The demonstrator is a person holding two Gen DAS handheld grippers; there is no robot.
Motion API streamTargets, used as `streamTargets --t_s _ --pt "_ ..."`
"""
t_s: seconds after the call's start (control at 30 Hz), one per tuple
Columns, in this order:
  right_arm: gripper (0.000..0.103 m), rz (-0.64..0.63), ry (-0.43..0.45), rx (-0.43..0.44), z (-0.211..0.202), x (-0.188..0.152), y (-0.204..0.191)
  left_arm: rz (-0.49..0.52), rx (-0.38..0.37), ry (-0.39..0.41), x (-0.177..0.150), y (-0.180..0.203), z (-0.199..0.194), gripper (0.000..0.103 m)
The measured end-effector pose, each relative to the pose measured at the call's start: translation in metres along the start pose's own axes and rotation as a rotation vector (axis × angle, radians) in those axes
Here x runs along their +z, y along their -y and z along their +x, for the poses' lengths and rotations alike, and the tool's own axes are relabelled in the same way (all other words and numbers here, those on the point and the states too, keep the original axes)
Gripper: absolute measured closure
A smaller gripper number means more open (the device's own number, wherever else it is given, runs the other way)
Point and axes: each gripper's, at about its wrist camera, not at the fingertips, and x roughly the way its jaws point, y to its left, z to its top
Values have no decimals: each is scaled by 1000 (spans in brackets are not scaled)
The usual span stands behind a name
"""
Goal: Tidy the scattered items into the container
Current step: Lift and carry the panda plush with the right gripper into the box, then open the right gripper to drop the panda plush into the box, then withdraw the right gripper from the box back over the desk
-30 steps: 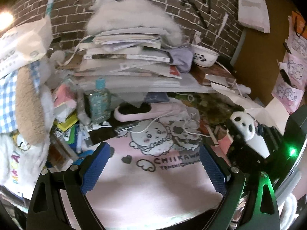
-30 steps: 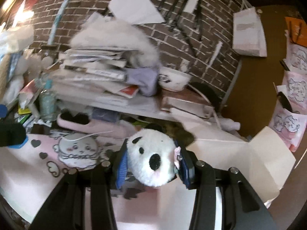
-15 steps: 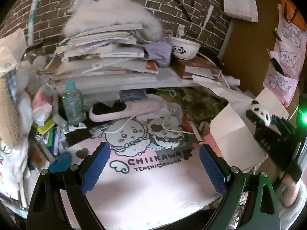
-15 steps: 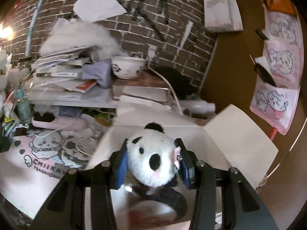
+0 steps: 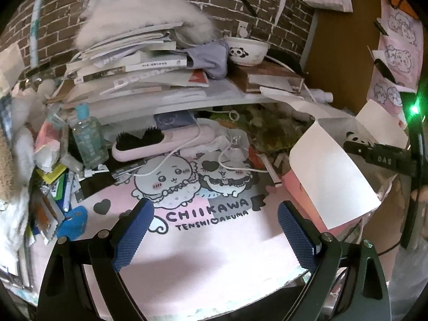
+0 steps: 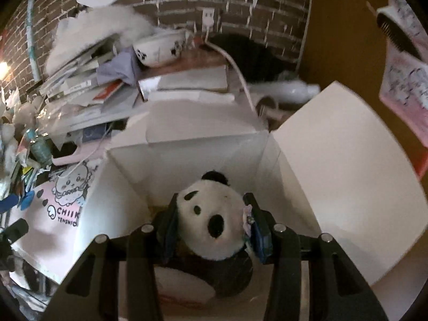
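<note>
The panda toy [image 6: 214, 224] sits clamped between the 2 fingers of the right gripper [image 6: 214, 226], its head squeezed on both sides by the blue pads [image 6: 260, 240]. It hangs inside the mouth of the white cardboard box [image 6: 187, 157], whose walls rise ahead of and to both sides of the fingers; a wide flap [image 6: 345, 187] spreads out to the right of them. Below the toy, in the bottom of the box, lies something dark and round that is too blurred to name.

The left gripper [image 5: 215, 234] is spread wide with nothing between its pads [image 5: 133, 234], hovering above the pink mat [image 5: 214, 254] printed with cartoon animals. To its right stands the same box [image 5: 331, 176], with the panda's head [image 5: 354, 137] and the other gripper showing at its top edge. Ahead of the left fingers lie a pink hairbrush [image 5: 160, 144], a white cable [image 5: 232, 165] and a clear bottle [image 5: 87, 139]. Beyond them a shelf holds stacked books [image 5: 133, 72] and a panda-print bowl [image 5: 247, 50] against a brick wall [image 5: 267, 13].
</note>
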Motion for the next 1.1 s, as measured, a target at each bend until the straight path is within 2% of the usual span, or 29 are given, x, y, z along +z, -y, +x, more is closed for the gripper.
streamTargets --t_s 0.13,0.27,0.6,0.87,1.03,1.1 --pt "59 -18 -61 17 11 2 0 1 0 -7 -1 2 3 10" --pt "56 -39 -71 1 14 0 -4 4 2 -13 -2 2 5 10" --pt "35 -56 -44 3 6 0 -11 8 5 -16 -2 3 6 10" --pt "27 -48 38 -4 -18 1 -17 3 22 -8 -4 3 3 10" --pt "24 -56 139 -17 -43 -1 -31 -4 38 3 -4 0 -2 10" --pt "18 -60 191 -14 -55 -4 -41 -11 48 18 -5 -2 -6 10"
